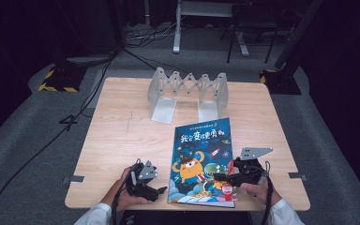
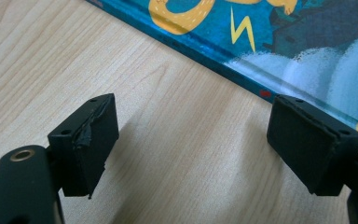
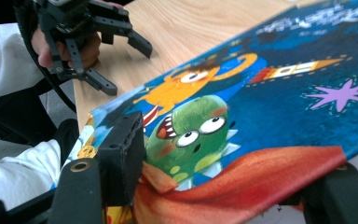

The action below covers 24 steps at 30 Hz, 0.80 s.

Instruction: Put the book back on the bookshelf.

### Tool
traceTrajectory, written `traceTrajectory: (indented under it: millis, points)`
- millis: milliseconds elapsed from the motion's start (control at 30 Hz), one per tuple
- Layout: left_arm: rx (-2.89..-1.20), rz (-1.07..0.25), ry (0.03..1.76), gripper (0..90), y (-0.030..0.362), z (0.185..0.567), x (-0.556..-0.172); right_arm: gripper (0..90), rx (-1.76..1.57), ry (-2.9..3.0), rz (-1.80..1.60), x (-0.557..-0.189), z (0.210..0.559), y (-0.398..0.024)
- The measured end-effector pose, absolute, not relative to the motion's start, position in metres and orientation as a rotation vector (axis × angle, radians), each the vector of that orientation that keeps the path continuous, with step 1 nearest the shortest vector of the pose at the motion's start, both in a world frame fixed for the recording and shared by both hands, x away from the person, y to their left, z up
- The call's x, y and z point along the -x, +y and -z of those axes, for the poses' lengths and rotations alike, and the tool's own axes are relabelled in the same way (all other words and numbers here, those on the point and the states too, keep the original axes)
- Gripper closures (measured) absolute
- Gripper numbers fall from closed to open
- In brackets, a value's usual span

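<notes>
A picture book [image 1: 201, 159] with a blue cover and cartoon monsters lies on the wooden table [image 1: 122, 131], near its front edge. My left gripper [image 1: 159, 185] rests on the table just left of the book. Its jaws stand open over bare wood [image 2: 191, 140], and the book's edge [image 2: 284, 37] runs just beyond the pads. My right gripper [image 1: 218, 178] is at the book's lower right corner. One pad [image 3: 121, 158] presses on the cover [image 3: 261, 93]; the other jaw sits under the raised edge, so the book lies slantwise between them. My left gripper [image 3: 128, 70] appears beyond.
A grey accordion-style book rack [image 1: 187, 89] stands at the back of the table, behind the book. Stand bases with yellow-black tape [image 1: 56, 79] and cables lie on the grey floor around the table. White sleeves [image 3: 9, 56] come in at the front edge.
</notes>
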<state>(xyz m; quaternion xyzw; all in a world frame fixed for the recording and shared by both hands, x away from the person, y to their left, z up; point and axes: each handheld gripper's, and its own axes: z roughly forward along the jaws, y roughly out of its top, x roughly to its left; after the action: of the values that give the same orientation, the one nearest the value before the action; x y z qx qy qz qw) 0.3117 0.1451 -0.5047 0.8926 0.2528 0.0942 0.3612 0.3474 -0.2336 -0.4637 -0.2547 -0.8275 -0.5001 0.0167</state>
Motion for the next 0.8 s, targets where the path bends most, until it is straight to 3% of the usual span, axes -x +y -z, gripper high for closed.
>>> traceTrajectory:
  millis: [800]
  points:
    - [-2.306,-0.239,0.698,15.2,0.144,0.503,-0.319,43.3,0.674,-2.706,1.734,-0.332,0.448,-0.231]
